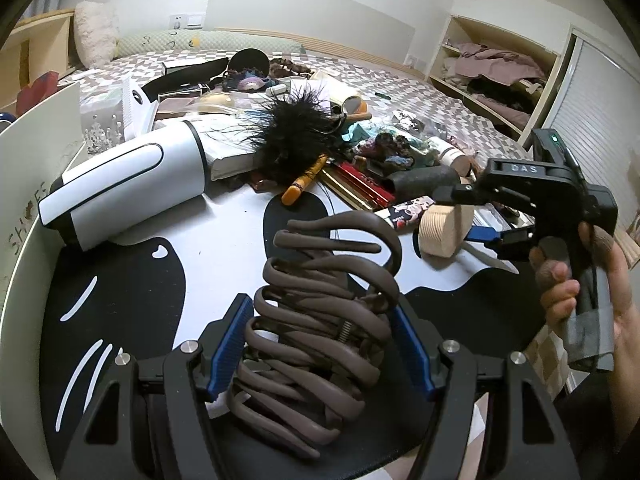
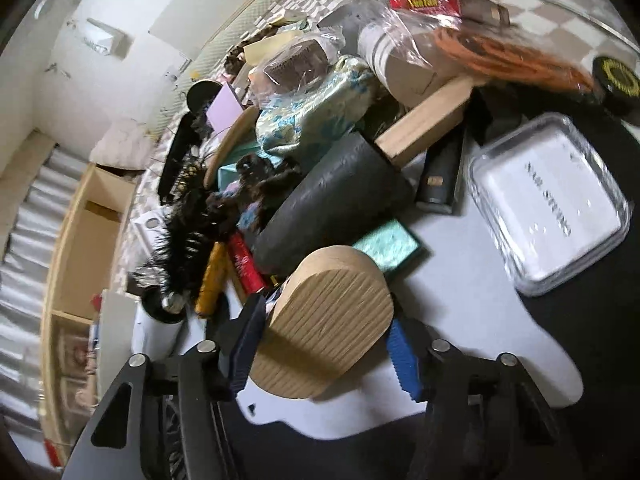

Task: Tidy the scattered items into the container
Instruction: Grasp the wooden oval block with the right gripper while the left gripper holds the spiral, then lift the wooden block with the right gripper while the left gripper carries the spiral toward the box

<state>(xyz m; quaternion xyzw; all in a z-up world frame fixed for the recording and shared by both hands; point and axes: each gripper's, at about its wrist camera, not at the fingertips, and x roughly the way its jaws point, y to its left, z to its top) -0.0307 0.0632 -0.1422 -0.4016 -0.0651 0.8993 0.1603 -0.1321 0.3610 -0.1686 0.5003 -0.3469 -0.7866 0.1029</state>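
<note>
My left gripper (image 1: 320, 344) is shut on a large brown hair claw clip (image 1: 324, 320) and holds it over the black and white mat (image 1: 120, 304). My right gripper (image 2: 324, 344) is shut on a rounded wooden block (image 2: 328, 328), held just above the mat; it also shows in the left wrist view (image 1: 444, 228) between the blue pads (image 1: 484, 235). A white box wall (image 1: 28, 200) stands at the left edge of the left wrist view.
A pile of clutter lies behind: a white and black cylinder device (image 1: 132, 184), a black feather duster (image 1: 296, 136), a dark cone (image 2: 332, 200), a red box (image 2: 428, 0), a wooden bar (image 2: 428, 120) and a clear plastic case (image 2: 548, 200).
</note>
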